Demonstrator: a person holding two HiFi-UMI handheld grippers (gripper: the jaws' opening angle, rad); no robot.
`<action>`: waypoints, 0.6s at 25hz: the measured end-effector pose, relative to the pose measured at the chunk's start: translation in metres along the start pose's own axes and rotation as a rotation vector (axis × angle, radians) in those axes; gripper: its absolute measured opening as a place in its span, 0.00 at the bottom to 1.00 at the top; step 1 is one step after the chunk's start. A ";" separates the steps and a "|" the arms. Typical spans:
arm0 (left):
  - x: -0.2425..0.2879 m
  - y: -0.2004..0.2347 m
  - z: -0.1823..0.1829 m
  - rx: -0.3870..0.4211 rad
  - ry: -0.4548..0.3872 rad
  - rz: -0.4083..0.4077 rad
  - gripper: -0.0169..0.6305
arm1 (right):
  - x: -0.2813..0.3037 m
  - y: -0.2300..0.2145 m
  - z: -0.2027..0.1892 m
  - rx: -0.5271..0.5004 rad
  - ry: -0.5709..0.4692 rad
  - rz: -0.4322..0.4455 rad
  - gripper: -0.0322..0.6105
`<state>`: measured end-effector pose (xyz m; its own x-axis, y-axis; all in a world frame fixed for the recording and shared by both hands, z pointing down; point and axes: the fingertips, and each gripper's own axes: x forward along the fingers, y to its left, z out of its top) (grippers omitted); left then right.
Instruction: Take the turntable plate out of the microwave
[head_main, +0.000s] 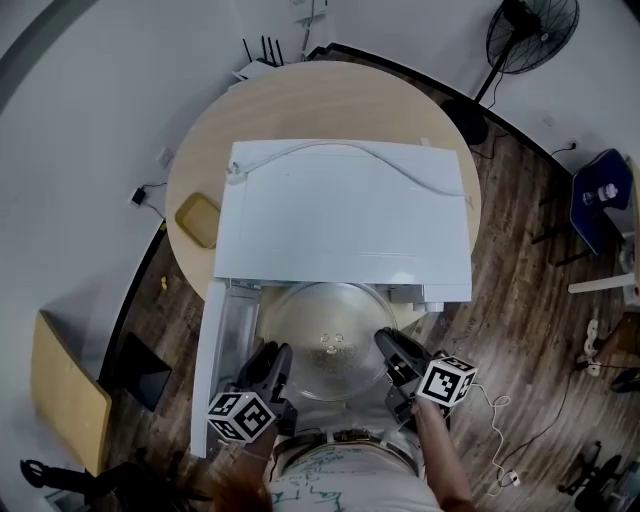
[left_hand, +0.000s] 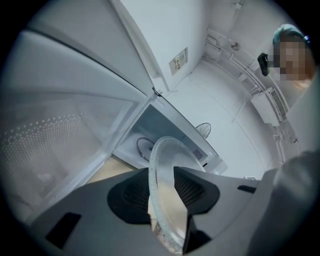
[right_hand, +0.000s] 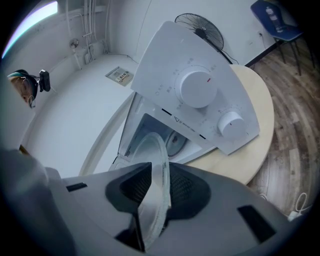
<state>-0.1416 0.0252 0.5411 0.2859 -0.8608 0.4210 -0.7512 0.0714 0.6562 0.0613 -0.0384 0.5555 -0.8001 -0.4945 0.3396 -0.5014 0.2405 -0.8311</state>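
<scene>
The clear glass turntable plate (head_main: 325, 340) hangs level in front of the white microwave (head_main: 340, 210), just outside its open cavity. My left gripper (head_main: 275, 362) is shut on the plate's left rim and my right gripper (head_main: 392, 350) is shut on its right rim. In the left gripper view the plate (left_hand: 161, 200) runs edge-on between the dark pads (left_hand: 131, 197), with the cavity (left_hand: 160, 132) behind. The right gripper view shows the plate (right_hand: 155, 200) clamped the same way, below the panel's two knobs (right_hand: 198, 89). The microwave door (head_main: 215, 370) stands swung open at the left.
The microwave sits on a round wooden table (head_main: 300, 100). A yellow pad (head_main: 198, 219) lies on the table left of it, and a white cable (head_main: 330, 150) crosses its top. A fan (head_main: 530, 35) and a blue chair (head_main: 600, 195) stand at the right on the wood floor.
</scene>
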 end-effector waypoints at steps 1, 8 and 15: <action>-0.002 -0.001 -0.001 -0.001 -0.010 0.006 0.24 | 0.000 0.000 0.000 -0.008 0.004 0.013 0.18; -0.022 -0.011 -0.019 -0.023 -0.059 0.069 0.24 | -0.010 -0.002 -0.008 -0.033 0.072 0.063 0.18; -0.049 -0.023 -0.007 -0.021 -0.067 0.053 0.24 | -0.023 0.029 -0.011 -0.043 0.060 0.055 0.19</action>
<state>-0.1340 0.0690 0.5098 0.2050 -0.8872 0.4133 -0.7516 0.1277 0.6471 0.0617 -0.0109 0.5287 -0.8446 -0.4289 0.3205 -0.4685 0.3024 -0.8301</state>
